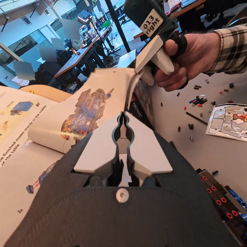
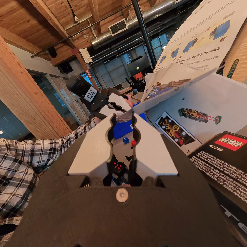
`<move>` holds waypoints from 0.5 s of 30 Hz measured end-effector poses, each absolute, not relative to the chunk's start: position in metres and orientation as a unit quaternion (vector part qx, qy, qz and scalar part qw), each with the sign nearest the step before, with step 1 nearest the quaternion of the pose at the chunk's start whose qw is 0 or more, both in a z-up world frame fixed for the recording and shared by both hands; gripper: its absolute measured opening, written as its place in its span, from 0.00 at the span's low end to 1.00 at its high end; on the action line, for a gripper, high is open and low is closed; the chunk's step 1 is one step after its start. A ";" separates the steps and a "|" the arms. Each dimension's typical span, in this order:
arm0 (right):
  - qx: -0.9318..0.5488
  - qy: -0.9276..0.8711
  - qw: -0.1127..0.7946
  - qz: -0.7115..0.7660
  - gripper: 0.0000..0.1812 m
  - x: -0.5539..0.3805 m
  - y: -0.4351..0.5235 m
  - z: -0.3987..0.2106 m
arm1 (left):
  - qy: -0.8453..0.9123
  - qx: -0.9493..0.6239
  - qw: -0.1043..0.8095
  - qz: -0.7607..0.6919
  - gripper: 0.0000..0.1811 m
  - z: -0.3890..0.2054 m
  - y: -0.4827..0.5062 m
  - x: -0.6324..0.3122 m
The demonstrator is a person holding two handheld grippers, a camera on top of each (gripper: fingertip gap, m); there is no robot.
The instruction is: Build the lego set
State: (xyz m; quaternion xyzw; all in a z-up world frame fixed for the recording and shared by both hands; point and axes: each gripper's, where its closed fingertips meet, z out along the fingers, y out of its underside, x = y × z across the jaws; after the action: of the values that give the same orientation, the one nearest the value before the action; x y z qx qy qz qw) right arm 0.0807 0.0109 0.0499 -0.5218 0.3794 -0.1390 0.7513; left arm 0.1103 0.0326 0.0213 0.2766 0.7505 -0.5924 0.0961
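Observation:
The instruction booklet (image 1: 104,96) lies open, with a sheaf of pages lifted and curling up. My right gripper (image 1: 138,74) grips the top edge of that sheaf; in the right wrist view its jaws (image 2: 123,116) stand a little apart with crumpled page edges (image 2: 121,118) between them. My left gripper (image 1: 123,113) is shut, its tips at the lower edge of the lifted page; I cannot tell if it pinches paper. It also shows in the right wrist view (image 2: 117,106). An open page (image 2: 193,120) shows a black and red car.
A black Lego box (image 1: 145,111) stands behind the booklet, also seen at right (image 2: 227,160). A sticker sheet (image 1: 227,123), a black axle (image 1: 196,118) and loose small parts (image 1: 197,100) lie on the grey table. Black beams with red pins (image 1: 220,200) lie near. A blue tray (image 2: 123,129) is below. The grippers' ends are close to 5 cm from one another.

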 end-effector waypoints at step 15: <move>-0.537 0.372 0.741 -0.159 0.00 0.080 0.015 0.051 | 0.749 0.270 0.071 -0.600 0.00 0.024 0.036 0.108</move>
State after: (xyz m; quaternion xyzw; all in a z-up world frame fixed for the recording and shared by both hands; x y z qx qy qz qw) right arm 0.0798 0.0148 0.0506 -0.5367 0.3717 -0.1593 0.7406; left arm 0.1076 0.0359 0.0236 0.2698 0.7494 -0.6004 0.0710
